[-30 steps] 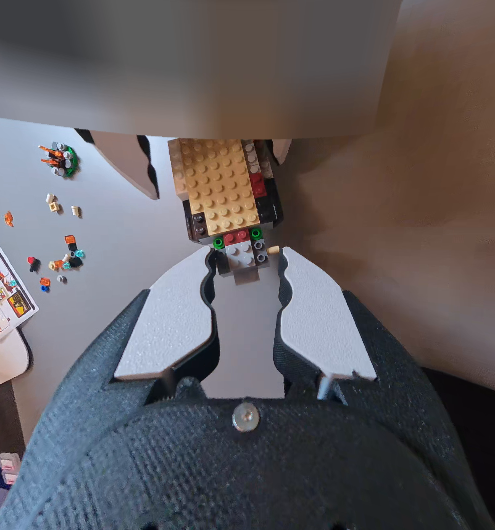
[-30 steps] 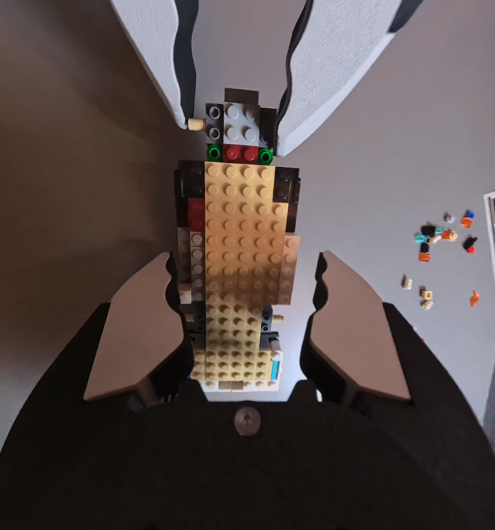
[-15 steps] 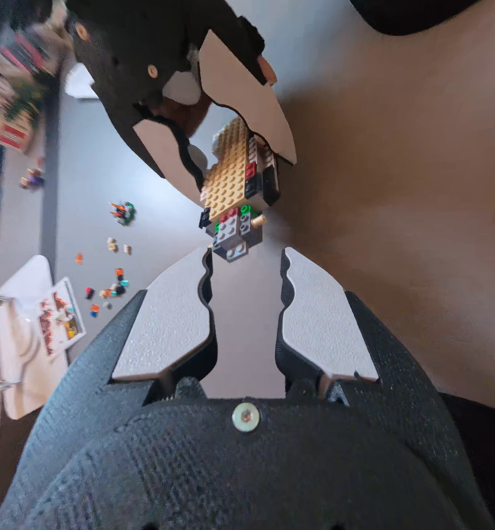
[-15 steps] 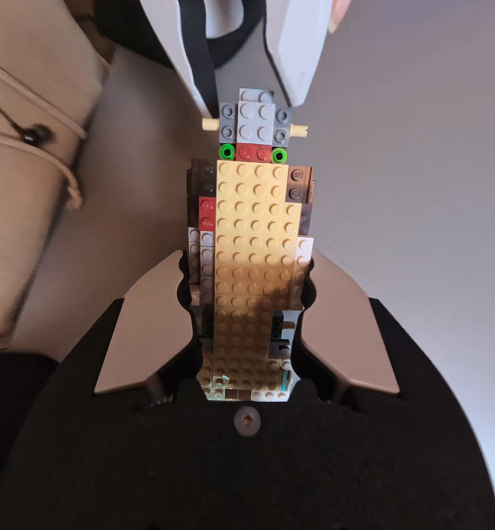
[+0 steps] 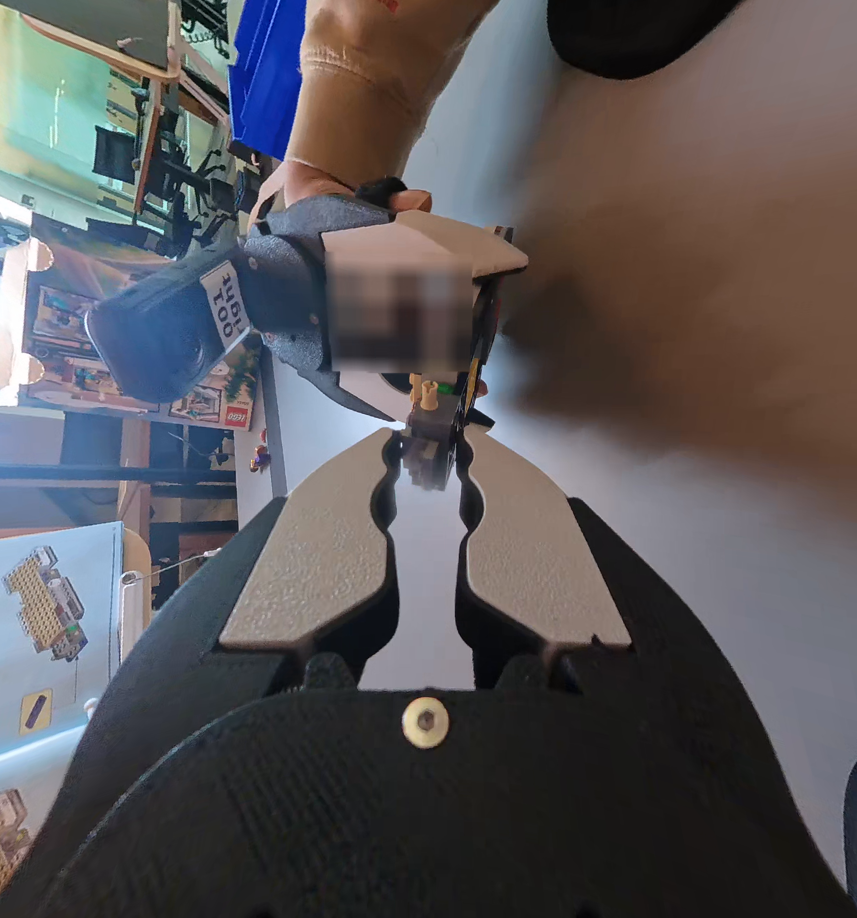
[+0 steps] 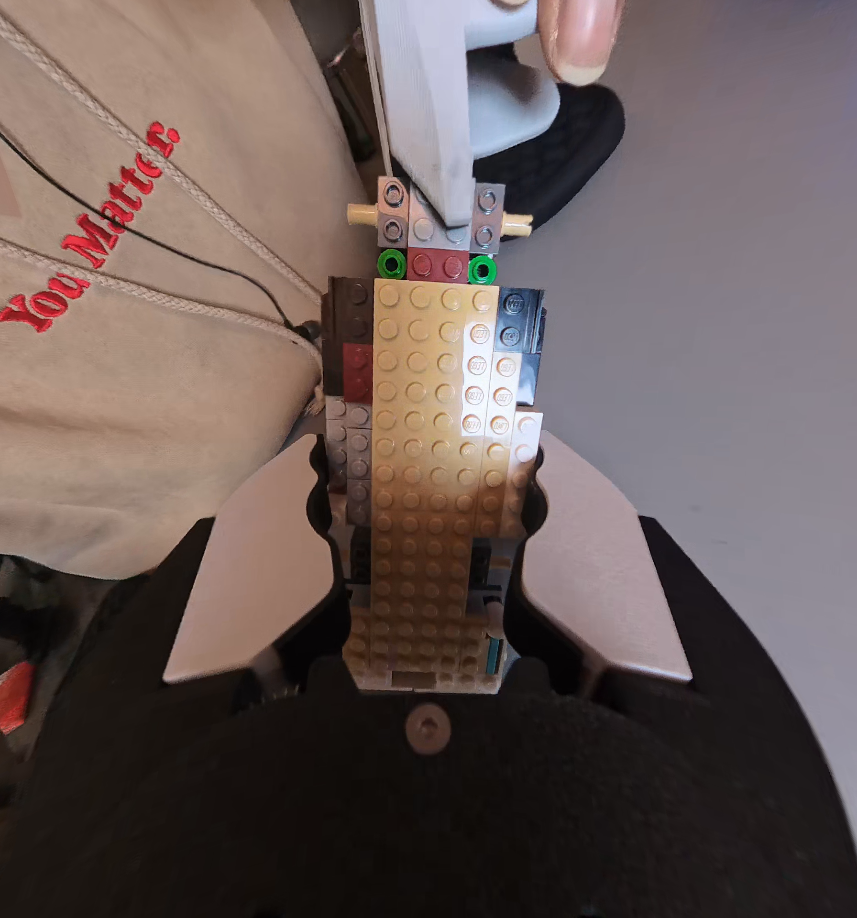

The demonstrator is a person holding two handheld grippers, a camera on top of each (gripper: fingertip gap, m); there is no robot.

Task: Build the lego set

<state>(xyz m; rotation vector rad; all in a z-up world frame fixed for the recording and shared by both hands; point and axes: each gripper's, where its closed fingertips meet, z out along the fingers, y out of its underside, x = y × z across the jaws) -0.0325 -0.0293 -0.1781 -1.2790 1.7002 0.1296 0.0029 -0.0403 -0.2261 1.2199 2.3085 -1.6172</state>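
— How many builds [image 6: 431, 447] sit between the right jaws?
— One, long and tan-topped.
— Green rings at its far end?
— Two [image 6: 390, 263], one either side of a single red brick [image 6: 436, 264].
— Pegs?
— Two tan ones [image 6: 362, 214], sticking out sideways past the jaws.
— Grippers?
— Two: right [image 6: 426, 447], left [image 5: 426, 442].
— Left of the left jaws?
— One box [image 5: 133, 387] and two booklet pages [image 5: 44, 596].
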